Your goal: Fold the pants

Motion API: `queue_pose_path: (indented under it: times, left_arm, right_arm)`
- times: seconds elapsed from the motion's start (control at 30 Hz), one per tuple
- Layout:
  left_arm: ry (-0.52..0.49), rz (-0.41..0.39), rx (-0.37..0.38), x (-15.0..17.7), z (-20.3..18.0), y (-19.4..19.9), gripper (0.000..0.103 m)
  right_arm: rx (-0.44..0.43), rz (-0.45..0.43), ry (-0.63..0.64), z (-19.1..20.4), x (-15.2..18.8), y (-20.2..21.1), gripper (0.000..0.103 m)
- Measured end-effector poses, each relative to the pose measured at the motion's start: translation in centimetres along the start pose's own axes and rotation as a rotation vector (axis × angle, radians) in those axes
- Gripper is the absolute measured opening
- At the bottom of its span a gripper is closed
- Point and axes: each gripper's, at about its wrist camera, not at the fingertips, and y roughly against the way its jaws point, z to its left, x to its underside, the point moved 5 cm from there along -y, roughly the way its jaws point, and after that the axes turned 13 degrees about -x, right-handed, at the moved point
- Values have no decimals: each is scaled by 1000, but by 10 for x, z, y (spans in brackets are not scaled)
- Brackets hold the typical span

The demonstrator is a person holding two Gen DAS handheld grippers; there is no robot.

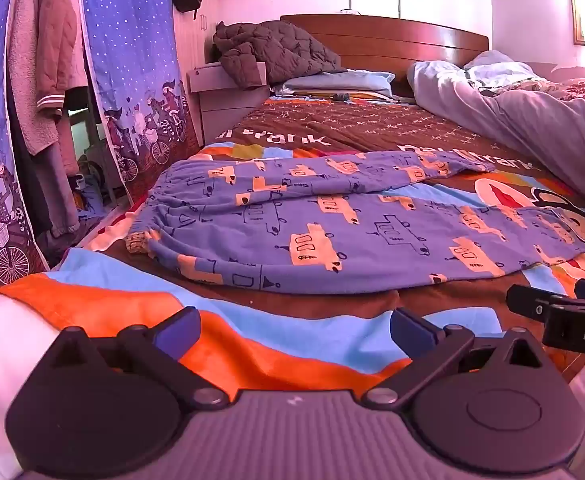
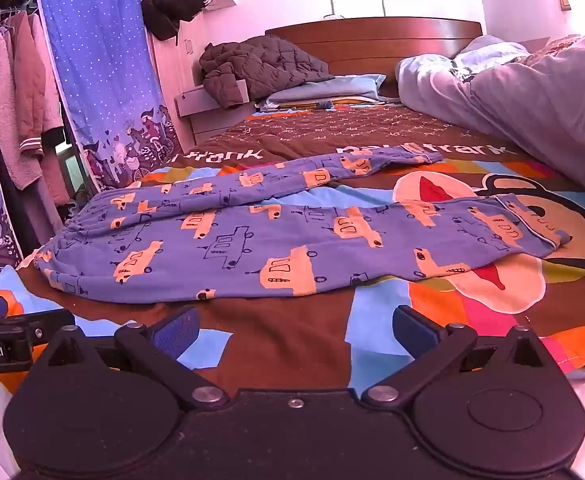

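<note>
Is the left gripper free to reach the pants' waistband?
Probably yes: the left gripper is open and empty, and only bare bedspread lies between it and the waistband.

The pants (image 1: 332, 232) are blue with orange and yellow cars on them. They lie flat and spread out across the middle of both frames, not folded. The stretchy waist is bunched up at the left. Two legs reach to the right. The far leg points up toward the upper right, and the near leg lies lower and wider.
</note>
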Motion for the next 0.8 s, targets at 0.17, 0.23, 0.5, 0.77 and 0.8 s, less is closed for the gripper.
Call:
queue_pose_path:
  times: [0.17,0.23,0.5,0.77,0.8]
  left_arm:
    - [4,-2,3,0,0,0,103]
    - [6,-1,4,0,0,0,103]
    - [8,-1,6,0,0,0,103]
    - [9,0,7,0,0,0,103]
    - [9,0,7,0,0,0,103]
  right_arm:
    - [-1,0,-3,-1,0,0,102]
    - [-2,2,-4,-1,0,0,102]
    - [-4,2,-8,-2,0,-1,102]
    - [-5,2,-11,-2,0,-1,102]
    - [-5,2,-11,-2,0,-1,102]
